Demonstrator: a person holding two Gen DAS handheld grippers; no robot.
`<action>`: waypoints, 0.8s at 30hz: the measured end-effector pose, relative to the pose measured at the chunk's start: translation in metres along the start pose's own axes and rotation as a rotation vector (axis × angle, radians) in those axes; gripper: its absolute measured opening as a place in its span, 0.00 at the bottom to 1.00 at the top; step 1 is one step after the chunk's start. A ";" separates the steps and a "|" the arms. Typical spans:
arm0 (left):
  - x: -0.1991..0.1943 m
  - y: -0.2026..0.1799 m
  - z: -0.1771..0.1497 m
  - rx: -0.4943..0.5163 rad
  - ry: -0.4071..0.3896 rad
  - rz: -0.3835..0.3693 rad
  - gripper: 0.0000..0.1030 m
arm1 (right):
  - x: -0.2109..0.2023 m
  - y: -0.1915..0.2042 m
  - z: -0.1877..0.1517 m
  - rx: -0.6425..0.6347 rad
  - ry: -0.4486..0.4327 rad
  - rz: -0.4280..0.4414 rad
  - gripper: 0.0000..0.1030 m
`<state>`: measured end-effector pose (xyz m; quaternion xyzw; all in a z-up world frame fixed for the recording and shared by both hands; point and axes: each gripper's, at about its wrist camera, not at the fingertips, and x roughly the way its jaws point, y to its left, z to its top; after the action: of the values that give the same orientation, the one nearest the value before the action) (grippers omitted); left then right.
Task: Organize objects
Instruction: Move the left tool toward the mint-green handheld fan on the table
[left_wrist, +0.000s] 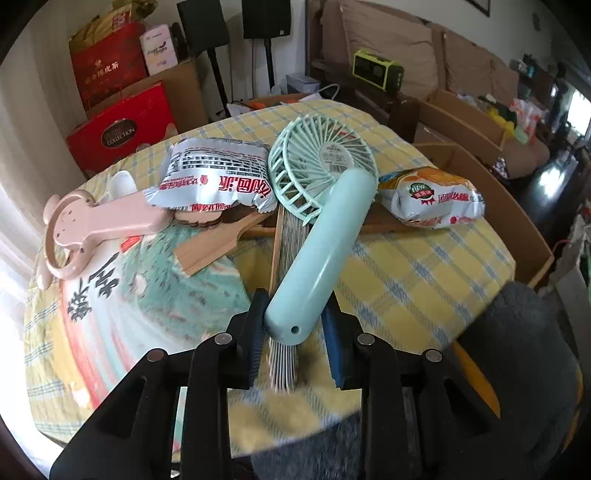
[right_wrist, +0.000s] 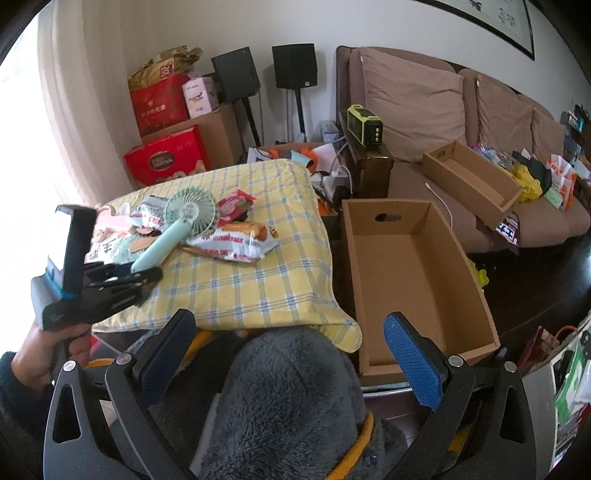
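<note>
Left claw (left_wrist: 295, 325) clamped on fan (left_wrist: 317, 206) handle's tip; right claw (right_wrist: 291, 354) apart, empty. Fan's heavy head may swing, dragging snack packet (left_wrist: 212, 173) beside it.

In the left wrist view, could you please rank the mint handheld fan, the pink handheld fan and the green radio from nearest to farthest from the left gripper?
1. The mint handheld fan: its handle end sits between the left gripper's pads, centre foreground.
2. The pink handheld fan: lying on the cloth at the left.
3. The green radio: far back, off the table, upper right of centre.
</note>
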<state>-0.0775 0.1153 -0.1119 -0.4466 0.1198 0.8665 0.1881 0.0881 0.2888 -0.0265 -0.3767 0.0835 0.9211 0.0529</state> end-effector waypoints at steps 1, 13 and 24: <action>-0.002 -0.003 0.002 0.002 0.009 -0.002 0.24 | 0.000 -0.001 0.000 0.007 0.001 0.001 1.00; -0.025 0.016 -0.024 -0.088 0.044 -0.046 0.25 | 0.014 0.001 0.014 0.152 0.114 0.218 1.00; -0.040 0.017 -0.047 -0.107 0.039 -0.017 0.24 | 0.062 0.051 0.063 0.177 0.276 0.372 1.00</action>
<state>-0.0294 0.0732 -0.1060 -0.4740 0.0732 0.8610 0.1692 -0.0078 0.2532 -0.0201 -0.4708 0.2383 0.8439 -0.0966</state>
